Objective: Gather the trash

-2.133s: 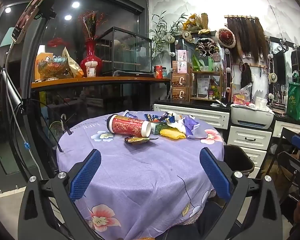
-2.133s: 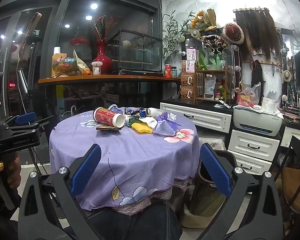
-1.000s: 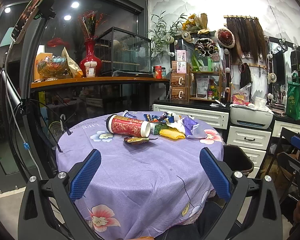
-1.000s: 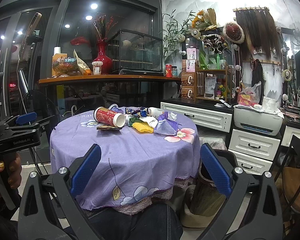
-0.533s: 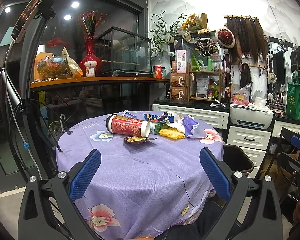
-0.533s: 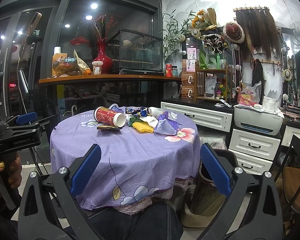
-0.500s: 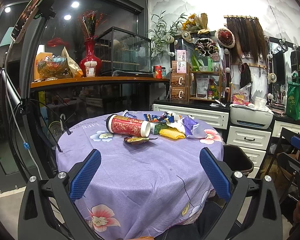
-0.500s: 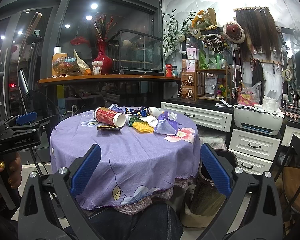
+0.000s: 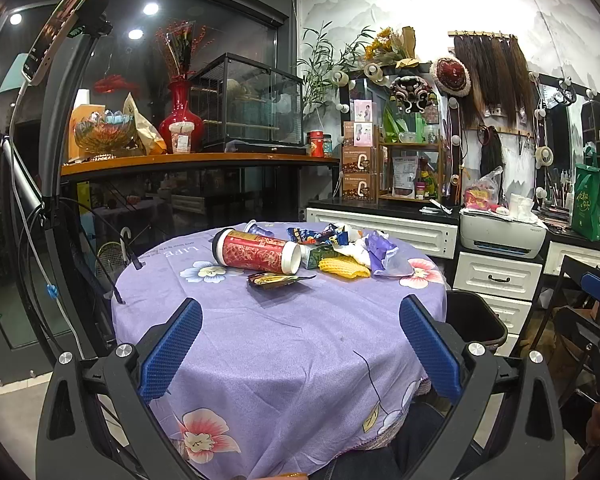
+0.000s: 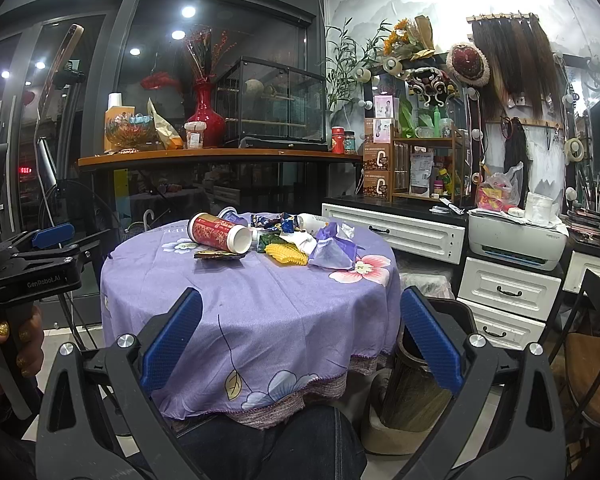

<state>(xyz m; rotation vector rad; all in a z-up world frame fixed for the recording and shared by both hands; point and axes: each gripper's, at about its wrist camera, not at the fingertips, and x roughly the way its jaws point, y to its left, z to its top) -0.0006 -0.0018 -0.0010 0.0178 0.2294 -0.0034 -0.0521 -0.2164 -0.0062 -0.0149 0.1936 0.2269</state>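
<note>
At the far edge of the round table [image 9: 284, 344], well beyond both grippers, the trash sits in a heap. The left gripper [image 9: 300, 344] and right gripper [image 10: 300, 338] both hang at the near edge, jaws spread wide, holding nothing. A red paper cup [image 9: 256, 251] lies on its side, white rim facing right, a dark flattened wrapper [image 9: 278, 280] just in front of it. Beside it lie a yellow ridged wrapper [image 9: 342, 267] and a crumpled purple bag [image 9: 382, 250] (blue candy wrappers [image 9: 316, 235] behind). A black bin [image 9: 474, 318] stands by the table's right edge; I cannot tell what it holds.
</note>
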